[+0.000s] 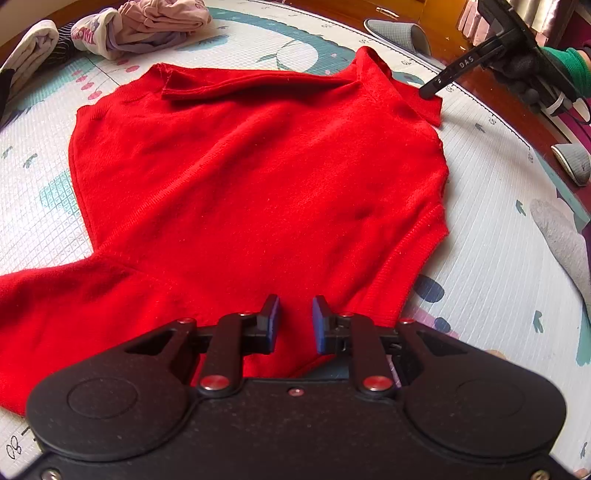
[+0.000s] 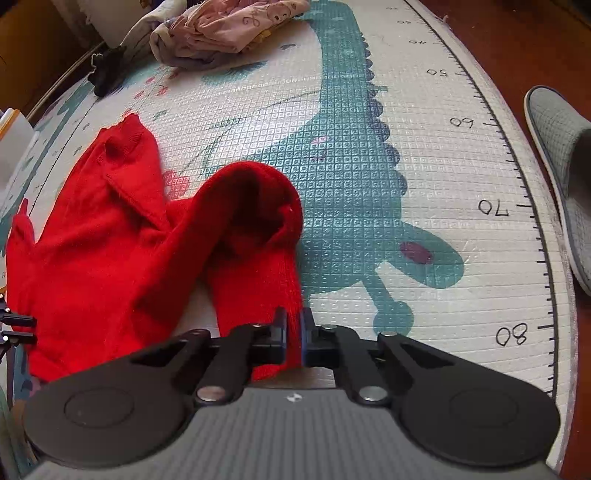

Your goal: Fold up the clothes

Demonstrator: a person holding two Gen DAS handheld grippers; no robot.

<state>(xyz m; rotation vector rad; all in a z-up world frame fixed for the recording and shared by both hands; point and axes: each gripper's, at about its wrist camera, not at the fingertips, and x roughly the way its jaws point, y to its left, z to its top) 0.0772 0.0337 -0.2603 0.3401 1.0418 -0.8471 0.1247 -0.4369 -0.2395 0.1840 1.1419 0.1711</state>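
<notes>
left wrist: low, close over sweater | right wrist: low, along mat | shared: sweater

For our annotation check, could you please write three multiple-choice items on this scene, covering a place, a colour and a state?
1. Where does the pile of other clothes lie?
A. at the mat's far end
B. on the sweater
C. in a slipper

2. What colour is the sweater?
A. pink
B. red
C. grey

3. How do the right tongs stand?
A. open in the air
B. shut on a slipper
C. shut on the sleeve

Answers: 1 A, the pile sits on the mat beyond the sweater. 2 B, bright red knit. 3 C, the right tongs pinch the sleeve.
</notes>
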